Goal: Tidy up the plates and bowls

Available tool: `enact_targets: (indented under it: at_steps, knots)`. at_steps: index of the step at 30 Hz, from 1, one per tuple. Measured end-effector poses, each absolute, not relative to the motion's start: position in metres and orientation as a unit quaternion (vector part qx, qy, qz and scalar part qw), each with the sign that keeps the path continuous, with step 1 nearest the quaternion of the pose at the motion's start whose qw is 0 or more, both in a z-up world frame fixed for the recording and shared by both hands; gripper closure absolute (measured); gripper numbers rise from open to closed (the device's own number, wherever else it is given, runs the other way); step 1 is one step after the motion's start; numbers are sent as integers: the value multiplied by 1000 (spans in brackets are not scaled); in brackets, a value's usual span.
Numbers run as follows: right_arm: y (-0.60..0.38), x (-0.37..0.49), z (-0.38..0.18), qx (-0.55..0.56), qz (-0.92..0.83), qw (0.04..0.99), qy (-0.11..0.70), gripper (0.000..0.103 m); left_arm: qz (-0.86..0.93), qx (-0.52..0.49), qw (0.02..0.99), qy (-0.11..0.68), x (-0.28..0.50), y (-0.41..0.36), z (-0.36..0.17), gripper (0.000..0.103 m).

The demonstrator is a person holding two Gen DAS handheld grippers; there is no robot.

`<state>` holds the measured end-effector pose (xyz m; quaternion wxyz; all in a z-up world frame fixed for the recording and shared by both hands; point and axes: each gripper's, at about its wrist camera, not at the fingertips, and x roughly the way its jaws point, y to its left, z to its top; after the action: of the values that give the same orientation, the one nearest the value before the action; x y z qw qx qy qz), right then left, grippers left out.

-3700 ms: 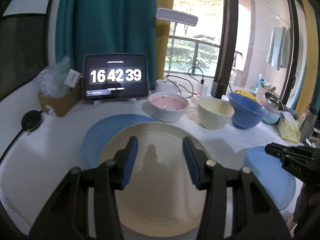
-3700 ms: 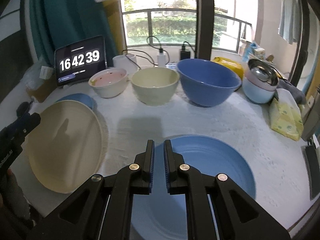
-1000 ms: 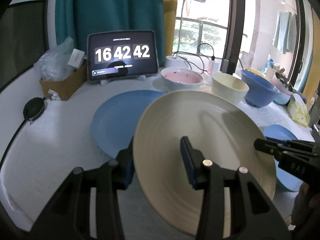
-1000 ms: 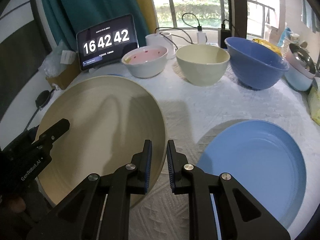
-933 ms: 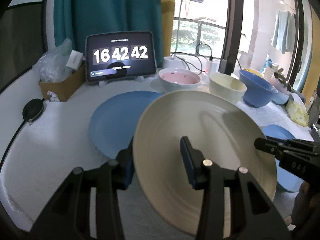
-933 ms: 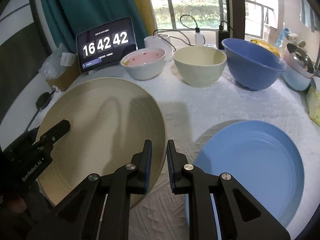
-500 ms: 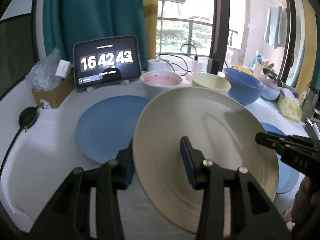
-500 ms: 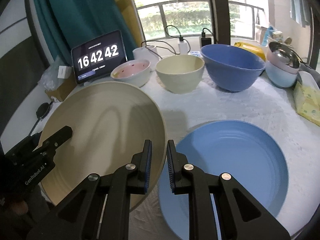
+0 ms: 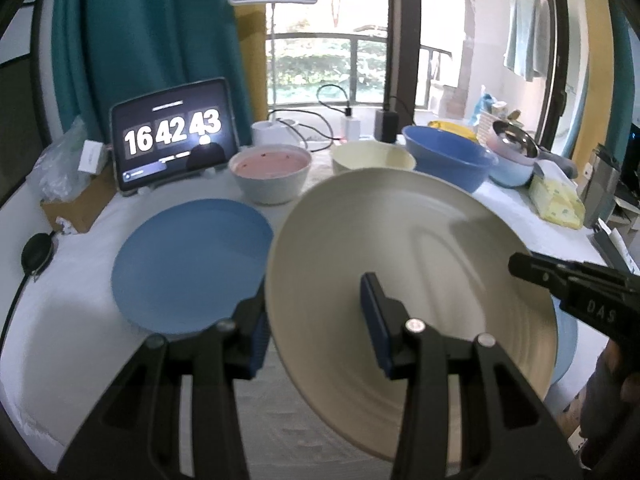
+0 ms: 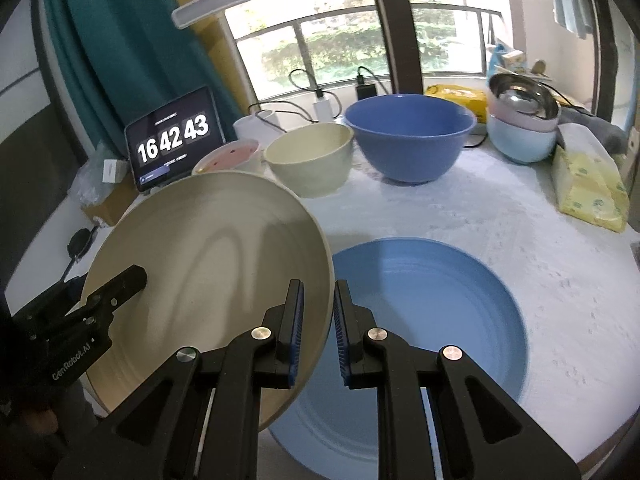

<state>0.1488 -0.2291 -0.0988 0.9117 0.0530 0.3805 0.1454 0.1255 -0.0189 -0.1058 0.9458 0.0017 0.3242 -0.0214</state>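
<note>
Two grippers grasp one cream plate [image 9: 420, 248] by opposite rims; it is tilted, lifted off the white tablecloth [image 9: 80, 320], centre-right in the left wrist view. Left gripper [image 9: 316, 316]: fingers clamped on the near-left rim, one inside, one behind. Right gripper [image 10: 318, 316]: fingers pinched on the plate's right edge. Blue plate [image 9: 188, 264], flat, left of centre. Second blue plate [image 10: 424, 312], flat, lower right, partly under the cream plate. Back row: pink-lined bowl [image 9: 272, 170], cream bowl [image 10: 310, 158], blue bowl [image 10: 410, 134]. Tablet clock [image 9: 174, 134], upper left.
</note>
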Motion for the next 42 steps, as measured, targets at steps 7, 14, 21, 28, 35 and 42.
enact_targets:
  at_steps: [7, 14, 21, 28, 35, 42]
  knots:
    - [-254, 145, -101, 69, 133, 914, 378, 86, -37, 16, 943, 329, 128, -43, -106, 60]
    - [-276, 142, -105, 84, 121, 915, 377, 86, -52, 27, 940, 335, 130, -67, -108, 60]
    - [-302, 140, -111, 99, 104, 915, 377, 86, -70, 41, 936, 343, 133, -92, -113, 60]
    - [-327, 141, -116, 108, 82, 915, 379, 86, -89, 46, 929, 357, 140, -118, -122, 60]
    - [-347, 141, -127, 114, 65, 913, 385, 86, -101, 51, 914, 390, 149, -136, -140, 60]
    - [-353, 146, -139, 108, 61, 911, 394, 86, -78, 70, 907, 408, 157, -142, -155, 59]
